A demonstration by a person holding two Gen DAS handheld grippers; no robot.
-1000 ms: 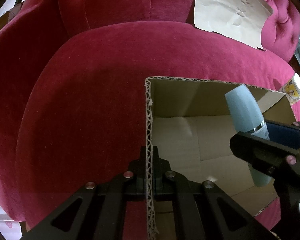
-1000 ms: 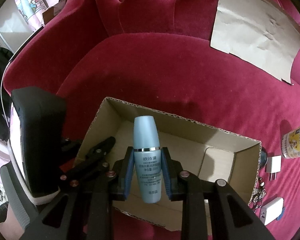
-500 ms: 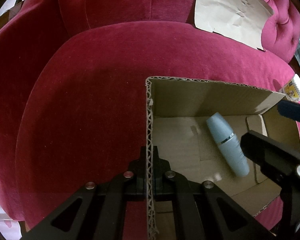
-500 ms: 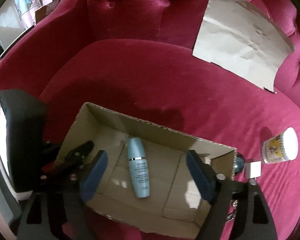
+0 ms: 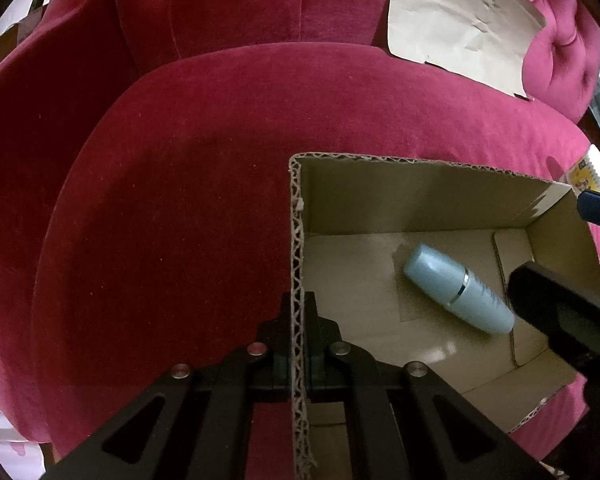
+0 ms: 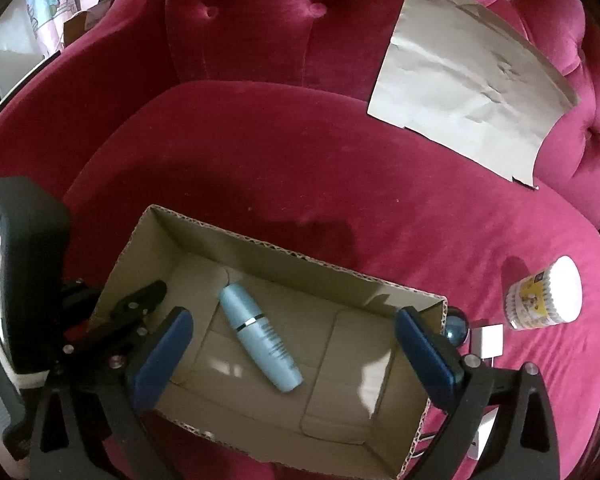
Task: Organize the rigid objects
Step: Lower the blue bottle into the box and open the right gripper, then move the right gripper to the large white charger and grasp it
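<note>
Bottle (image 6: 260, 342) label print too small to read; right tongs (image 5: 560, 264) cut off by frame edge.

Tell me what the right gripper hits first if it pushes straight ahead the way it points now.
Most likely the light blue bottle, lying on its side on the floor of the cardboard box. The right gripper hangs open above the box with the bottle between its fingers' line. Depth is unclear; slightly off, it meets the box floor.
</note>
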